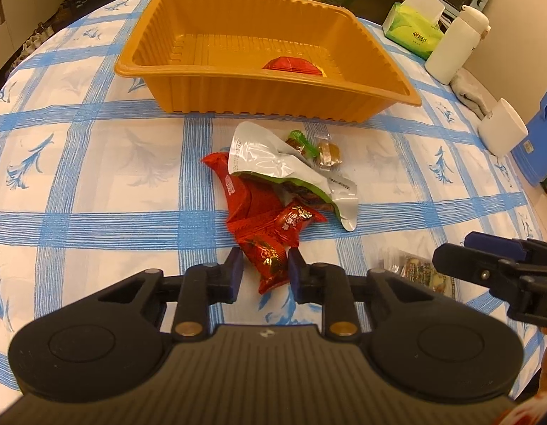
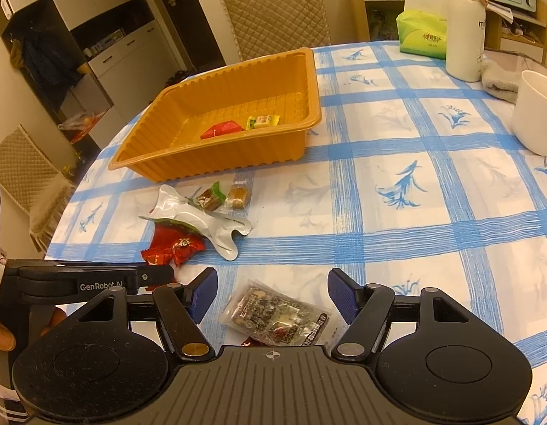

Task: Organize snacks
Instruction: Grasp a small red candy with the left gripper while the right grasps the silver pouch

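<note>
Left gripper (image 1: 264,271) jaws pinched in on a red candy wrapper (image 1: 269,262), pads pressing both sides, at 6 o'clock of the snack pile (image 1: 273,180) on the checked tablecloth (image 1: 96,177). Right gripper (image 2: 271,295) jaws wide apart, holding nothing, a clear snack packet (image 2: 277,318) lying on the cloth between them, untouched. Orange tray (image 1: 266,81) at 12 o'clock of the pile, a red packet (image 2: 220,129) and a yellow-green candy (image 2: 261,121) inside.
</note>
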`<state>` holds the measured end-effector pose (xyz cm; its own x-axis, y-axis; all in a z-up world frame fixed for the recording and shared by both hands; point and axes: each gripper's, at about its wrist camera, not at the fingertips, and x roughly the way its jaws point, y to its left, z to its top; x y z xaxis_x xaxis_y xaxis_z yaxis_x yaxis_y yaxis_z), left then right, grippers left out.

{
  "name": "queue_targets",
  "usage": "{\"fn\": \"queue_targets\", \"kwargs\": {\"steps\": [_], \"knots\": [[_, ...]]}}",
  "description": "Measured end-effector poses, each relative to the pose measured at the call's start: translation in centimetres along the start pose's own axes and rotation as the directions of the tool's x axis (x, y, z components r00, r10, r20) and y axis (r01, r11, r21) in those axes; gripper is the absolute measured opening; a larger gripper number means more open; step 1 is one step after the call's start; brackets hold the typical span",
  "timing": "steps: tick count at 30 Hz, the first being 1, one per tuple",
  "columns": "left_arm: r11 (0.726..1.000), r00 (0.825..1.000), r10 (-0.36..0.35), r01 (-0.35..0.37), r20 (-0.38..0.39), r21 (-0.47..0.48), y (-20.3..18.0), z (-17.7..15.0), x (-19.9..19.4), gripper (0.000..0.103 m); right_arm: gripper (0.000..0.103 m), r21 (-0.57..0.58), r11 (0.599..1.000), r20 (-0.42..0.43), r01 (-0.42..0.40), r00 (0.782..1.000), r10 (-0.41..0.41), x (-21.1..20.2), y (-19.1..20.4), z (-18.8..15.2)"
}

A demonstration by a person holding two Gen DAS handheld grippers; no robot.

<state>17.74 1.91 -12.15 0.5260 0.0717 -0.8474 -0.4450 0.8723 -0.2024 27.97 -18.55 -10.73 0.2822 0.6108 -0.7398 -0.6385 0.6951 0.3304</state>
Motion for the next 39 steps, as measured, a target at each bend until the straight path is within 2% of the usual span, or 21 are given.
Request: {"fn": "queue_targets", "kwargs": {"steps": [4, 13, 20, 25, 26, 29, 34, 39], "knots": [[1.0, 1.0, -0.001, 0.001, 0.002, 0.007, 0.3, 0.0, -0.2, 0.017, 0.069, -0.005, 1.0, -0.005, -0.002, 1.0, 0.002, 0.3, 0.2, 0.0], [1.0, 1.0, 0.02, -0.02, 0.005, 0.017, 1.7, -0.2, -0.9, 0.016, 0.069, -0.039, 0.999, -0.015, -0.019, 1.0, 0.019, 1.4, 0.9, 0.4], [0.998, 0.998, 0.054, -0.054, 0.026, -0.017, 3.8, -0.3, -2.2, 0.016, 0.069, -0.107, 0.993, -0.009, -0.044, 0.999, 0.043, 2.6, 2.1, 1.1], [0.996, 0.996, 0.083, -0.081, 0.043, -0.049, 5.2, -0.5, -3.2, 0.016, 0.069, -0.198, 0.978, 0.01, -0.064, 0.998, 0.067, 3.6, 3.2, 1.6], [0.995, 0.995, 0.088, -0.085, 0.046, -0.055, 5.5, -0.5, -3.4, 0.016, 0.068, -0.217, 0.974, 0.012, -0.069, 0.997, 0.073, 3.9, 3.4, 1.7], [0.993, 0.994, 0.1, -0.096, 0.054, -0.074, 6.4, -0.6, -4.0, 0.016, 0.055, -0.258, 0.962, 0.003, -0.086, 0.996, 0.09, 4.7, 3.7, 2.1], [0.988, 0.99, 0.124, -0.116, 0.065, -0.105, 7.6, -0.9, -4.8, 0.016, 0.049, -0.333, 0.936, -0.004, -0.114, 0.993, 0.119, 6.0, 4.6, 2.6], [0.982, 0.987, 0.145, -0.135, 0.069, -0.134, 8.8, -1.3, -5.5, 0.016, 0.045, -0.429, 0.891, -0.019, -0.148, 0.988, 0.154, 7.4, 5.9, 3.0]]}}
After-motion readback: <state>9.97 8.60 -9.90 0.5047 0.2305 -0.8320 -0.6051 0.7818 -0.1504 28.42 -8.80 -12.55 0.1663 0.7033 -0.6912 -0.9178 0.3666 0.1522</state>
